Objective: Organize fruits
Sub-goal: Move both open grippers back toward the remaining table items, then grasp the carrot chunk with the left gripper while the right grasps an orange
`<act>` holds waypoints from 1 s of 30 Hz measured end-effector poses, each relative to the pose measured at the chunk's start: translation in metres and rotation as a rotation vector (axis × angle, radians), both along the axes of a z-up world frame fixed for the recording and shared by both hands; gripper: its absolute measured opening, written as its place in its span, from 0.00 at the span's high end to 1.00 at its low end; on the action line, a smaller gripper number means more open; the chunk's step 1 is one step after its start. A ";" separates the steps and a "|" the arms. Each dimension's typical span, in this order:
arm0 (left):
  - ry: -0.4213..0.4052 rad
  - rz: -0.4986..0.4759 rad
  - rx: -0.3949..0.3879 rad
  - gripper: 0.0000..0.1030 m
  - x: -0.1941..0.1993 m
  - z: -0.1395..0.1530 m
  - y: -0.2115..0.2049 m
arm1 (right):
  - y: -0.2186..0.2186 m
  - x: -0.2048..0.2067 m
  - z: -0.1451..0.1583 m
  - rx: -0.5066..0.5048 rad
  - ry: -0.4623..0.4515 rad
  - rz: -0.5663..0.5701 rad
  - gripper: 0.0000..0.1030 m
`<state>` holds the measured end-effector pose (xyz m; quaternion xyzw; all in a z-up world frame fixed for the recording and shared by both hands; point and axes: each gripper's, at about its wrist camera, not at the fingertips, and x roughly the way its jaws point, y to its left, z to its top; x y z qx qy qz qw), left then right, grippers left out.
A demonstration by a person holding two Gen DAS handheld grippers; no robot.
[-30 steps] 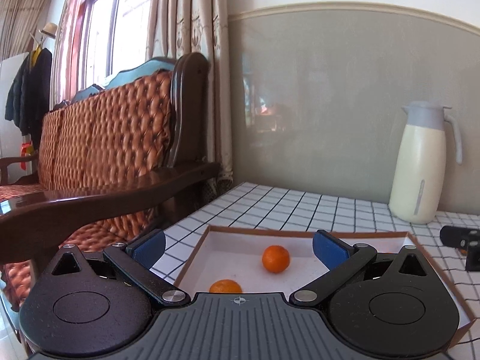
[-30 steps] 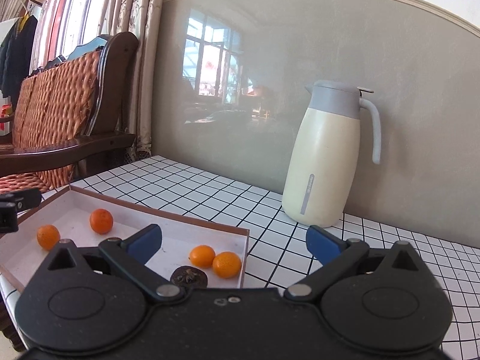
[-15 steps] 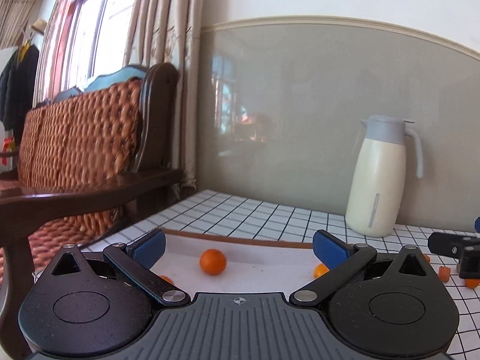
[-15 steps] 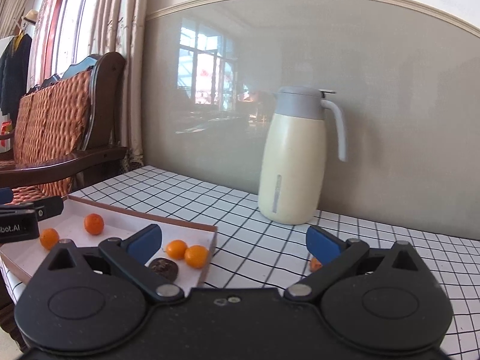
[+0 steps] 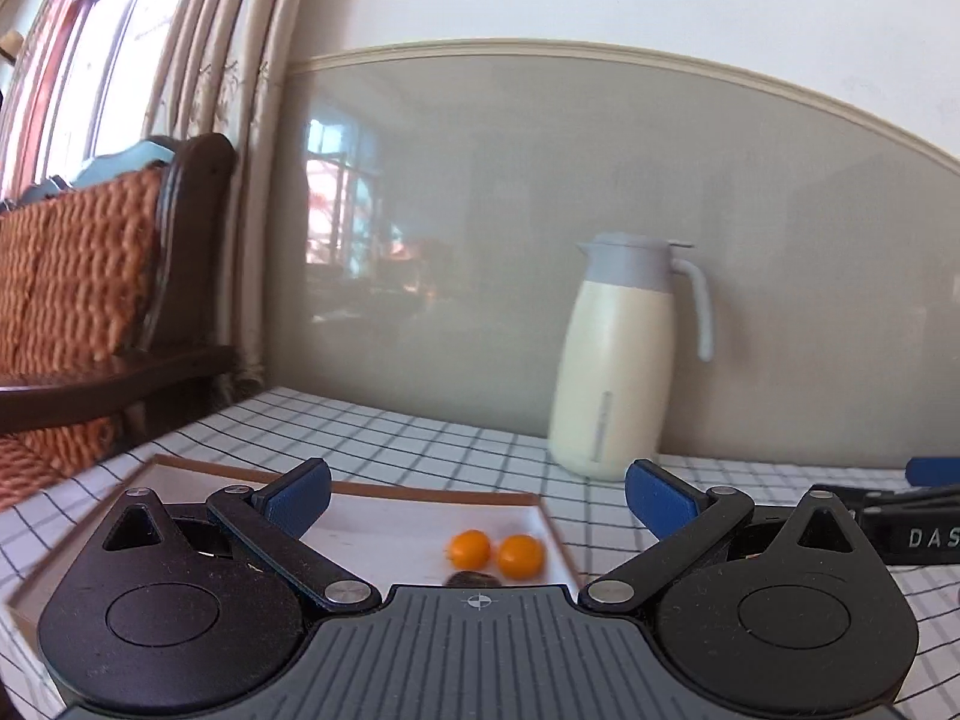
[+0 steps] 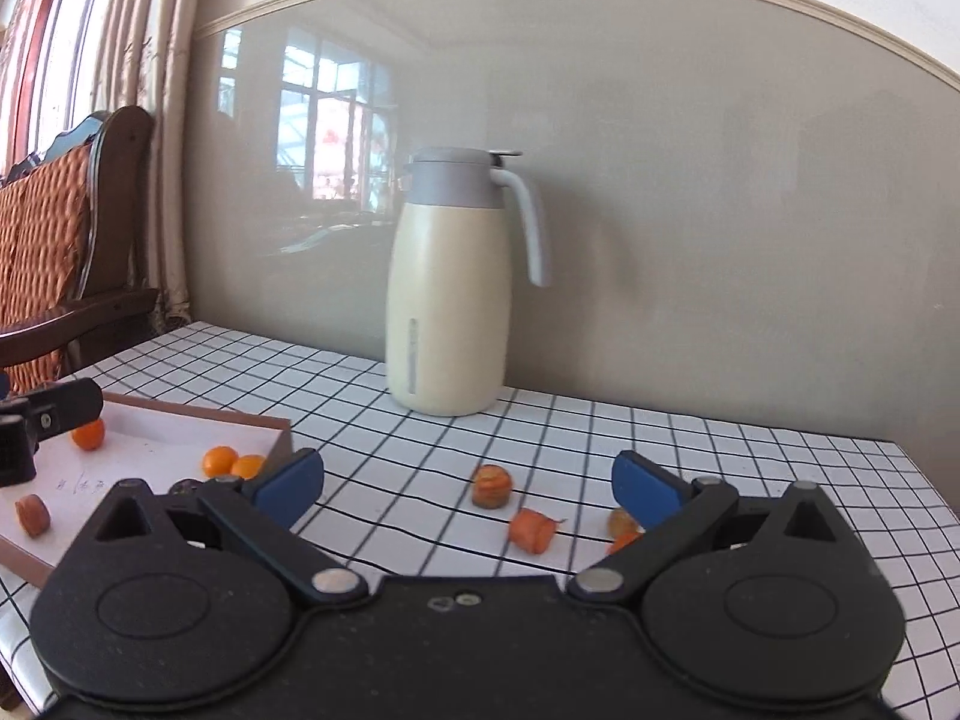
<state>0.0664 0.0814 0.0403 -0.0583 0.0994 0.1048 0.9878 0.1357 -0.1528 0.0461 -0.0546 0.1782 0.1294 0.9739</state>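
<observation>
A shallow white tray with a brown rim lies on the checked table. It holds two small oranges, another orange, a carrot-coloured slice and a dark fruit. Loose fruit pieces lie on the table: one, one and more by the right finger. My left gripper is open and empty over the tray's right end. My right gripper is open and empty above the loose pieces.
A cream thermos jug with a grey lid stands at the back by the wall. A wooden woven-back bench sits left of the table. The table's right edge is near. The other gripper shows at each view's side.
Both grippers have swung to the right. The left one now faces the tray's right end and the jug. The right one has left the tray and now faces the loose pieces.
</observation>
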 end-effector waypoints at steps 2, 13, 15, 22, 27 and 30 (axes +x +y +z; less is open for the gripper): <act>0.006 -0.020 -0.010 0.00 0.003 0.000 -0.009 | -0.010 0.002 -0.002 0.000 0.013 -0.013 0.11; -0.003 -0.171 0.010 0.00 0.033 -0.014 -0.065 | -0.051 0.016 -0.023 -0.039 0.063 -0.107 0.24; 0.020 -0.190 0.063 0.00 0.040 -0.017 -0.078 | -0.053 0.021 -0.027 -0.060 0.060 -0.117 0.24; 0.079 -0.233 0.096 0.00 0.060 -0.024 -0.103 | -0.058 0.043 -0.048 -0.084 0.118 -0.131 0.33; 0.104 -0.243 0.088 0.00 0.078 -0.029 -0.113 | -0.062 0.066 -0.061 -0.091 0.162 -0.147 0.38; 0.129 -0.241 0.104 0.00 0.091 -0.033 -0.119 | -0.063 0.080 -0.065 -0.077 0.200 -0.137 0.48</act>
